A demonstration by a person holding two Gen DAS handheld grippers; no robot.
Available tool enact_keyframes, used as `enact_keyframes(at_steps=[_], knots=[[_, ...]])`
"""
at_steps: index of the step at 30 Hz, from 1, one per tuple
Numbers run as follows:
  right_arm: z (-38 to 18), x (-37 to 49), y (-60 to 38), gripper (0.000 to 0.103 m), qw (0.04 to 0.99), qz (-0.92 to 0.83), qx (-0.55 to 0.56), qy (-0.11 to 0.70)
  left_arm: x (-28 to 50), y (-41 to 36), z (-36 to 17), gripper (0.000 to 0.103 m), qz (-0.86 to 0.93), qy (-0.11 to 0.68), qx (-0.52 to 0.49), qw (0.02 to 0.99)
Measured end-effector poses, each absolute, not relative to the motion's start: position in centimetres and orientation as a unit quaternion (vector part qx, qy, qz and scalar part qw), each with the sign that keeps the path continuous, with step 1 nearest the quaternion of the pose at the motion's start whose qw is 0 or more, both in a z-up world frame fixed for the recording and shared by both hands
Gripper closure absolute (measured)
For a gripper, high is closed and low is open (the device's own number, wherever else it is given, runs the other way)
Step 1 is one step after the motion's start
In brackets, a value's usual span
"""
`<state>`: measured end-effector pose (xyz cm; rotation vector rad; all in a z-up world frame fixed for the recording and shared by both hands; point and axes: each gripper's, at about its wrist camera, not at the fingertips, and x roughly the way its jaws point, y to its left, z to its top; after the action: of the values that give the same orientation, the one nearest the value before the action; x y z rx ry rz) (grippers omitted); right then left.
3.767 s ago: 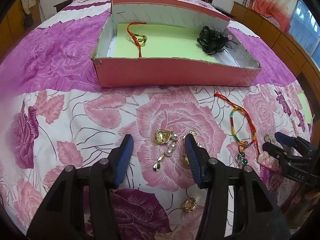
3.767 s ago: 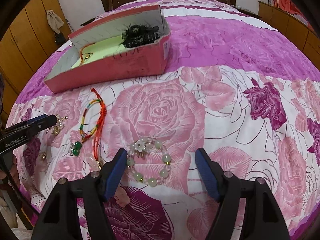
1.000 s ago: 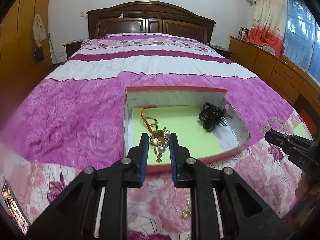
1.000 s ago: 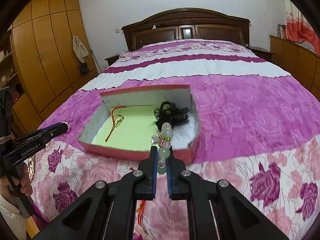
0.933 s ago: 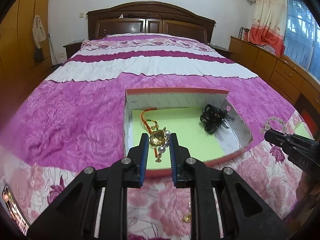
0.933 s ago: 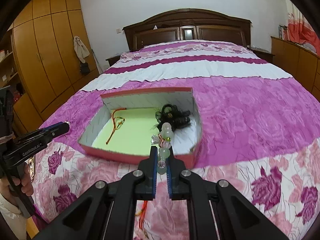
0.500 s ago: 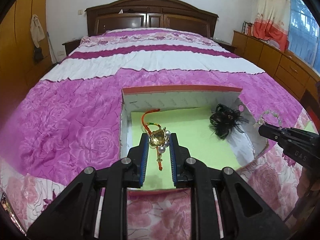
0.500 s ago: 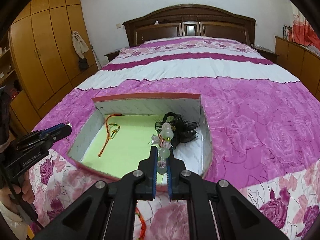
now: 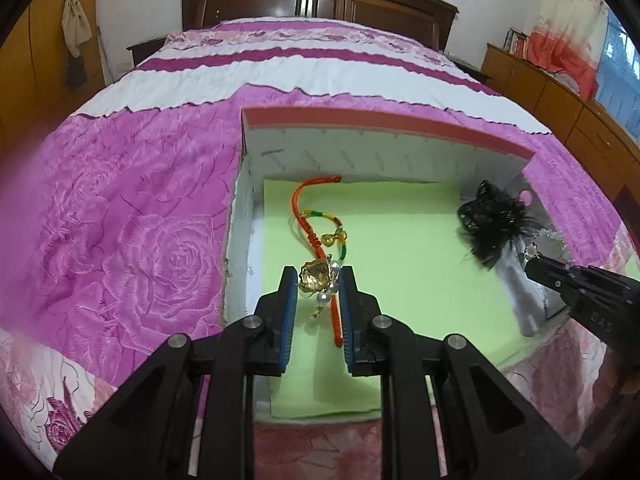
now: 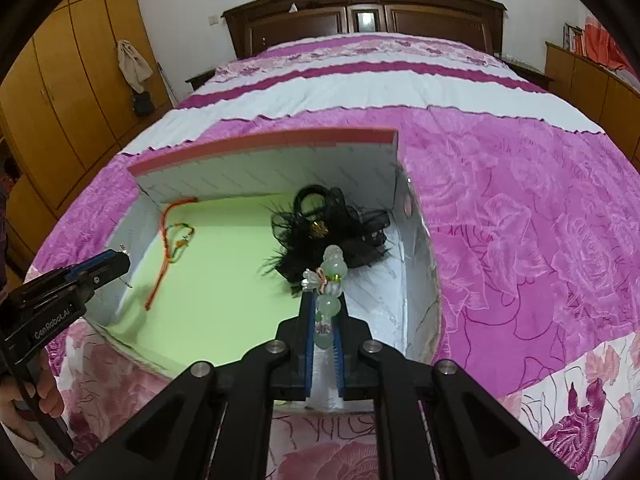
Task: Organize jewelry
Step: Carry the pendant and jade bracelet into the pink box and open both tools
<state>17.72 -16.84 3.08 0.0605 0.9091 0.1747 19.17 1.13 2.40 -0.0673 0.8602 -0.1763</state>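
While clamped, bead bracelet (image 10: 329,280) lengthwise along gripper (image 10: 323,312)

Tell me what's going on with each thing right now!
Left gripper: shut on the gold pearl earring, above the box.
Right gripper: shut on the green bead bracelet.
Pink box: open, green liner inside.
Red cord bracelet: lying in the box.
Black feather hair clip: lying in the box.

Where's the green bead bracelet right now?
The green bead bracelet is clamped in the right gripper, over the right end of the box, just in front of the black feather hairpiece.
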Motion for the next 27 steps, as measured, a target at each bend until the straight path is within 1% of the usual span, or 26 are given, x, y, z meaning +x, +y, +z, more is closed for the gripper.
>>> enact_keyframes(at_steps=[19,22,24,25,27], knots=[[1.9,19.3,-16.9,0.094,0.893,0.057,-0.006,0.447,19.8,0.6,1.7,0.089,-0.077,0.424,-0.018,0.902],[1.9,19.3,-16.8,0.094,0.893,0.056,-0.004,0.447,19.9,0.6,1.8,0.087,-0.078,0.426,-0.019,0.901],[2.0,19.3,-16.9,0.094,0.893,0.058,0.001,0.447,19.8,0.6,1.9,0.081,-0.077,0.426,-0.022,0.901],[2.1,19.4,-16.9,0.093,0.893,0.060,0.003,0.447,19.7,0.7,2.0,0.080,-0.076,0.426,-0.025,0.901],[2.2,19.3,-17.0,0.087,0.893,0.065,0.007,0.445,19.5,0.8,2.2,0.078,-0.078,0.425,-0.030,0.901]])
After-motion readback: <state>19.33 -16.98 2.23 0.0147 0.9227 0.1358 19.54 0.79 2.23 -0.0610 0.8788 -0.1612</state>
